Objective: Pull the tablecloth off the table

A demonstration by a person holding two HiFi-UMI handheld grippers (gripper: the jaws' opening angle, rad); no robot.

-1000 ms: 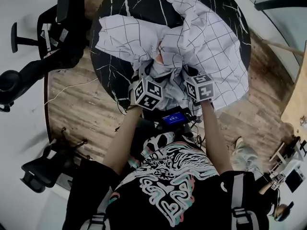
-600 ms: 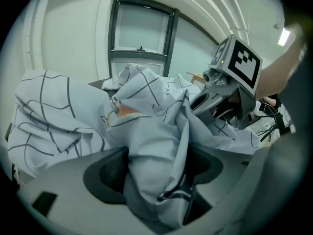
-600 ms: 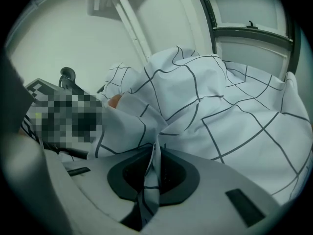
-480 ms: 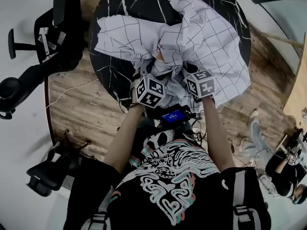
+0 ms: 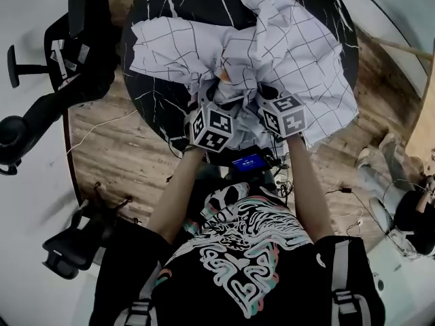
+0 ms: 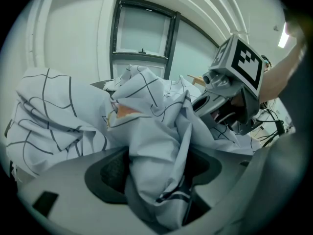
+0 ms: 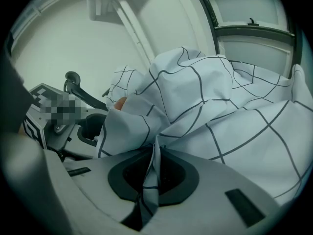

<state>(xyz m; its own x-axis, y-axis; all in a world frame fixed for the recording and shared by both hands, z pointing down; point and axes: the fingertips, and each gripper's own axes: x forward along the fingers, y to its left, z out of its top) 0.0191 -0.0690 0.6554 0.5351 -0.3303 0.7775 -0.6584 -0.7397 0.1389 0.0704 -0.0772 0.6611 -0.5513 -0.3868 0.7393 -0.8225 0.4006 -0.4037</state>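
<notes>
A white tablecloth [image 5: 292, 46] with dark grid lines lies crumpled on a round black marble table [image 5: 163, 5]. Its right side hangs over the table's edge. Both grippers are at the near edge, buried in the folds. My left gripper [image 5: 214, 104] has a thick wad of the cloth [image 6: 156, 146] filling the gap between its pads; its jaws have just been closing on it. My right gripper [image 5: 262, 95] is shut on a thin fold of the cloth [image 7: 151, 175]. A small orange patch [image 5: 224, 77] shows between the folds. The right gripper's marker cube [image 6: 239, 62] shows in the left gripper view.
Black office chairs [image 5: 75, 39] stand left of the table, another [image 5: 68, 250] at lower left, on a wooden floor [image 5: 115, 161]. A device with a blue screen [image 5: 248, 161] hangs at the person's waist. Someone's legs [image 5: 380, 182] and cables are at the right.
Both grippers stay at the table's near edge in the bunched cloth. The cloth looks slightly more gathered towards them. The person at the right edge has shifted.
</notes>
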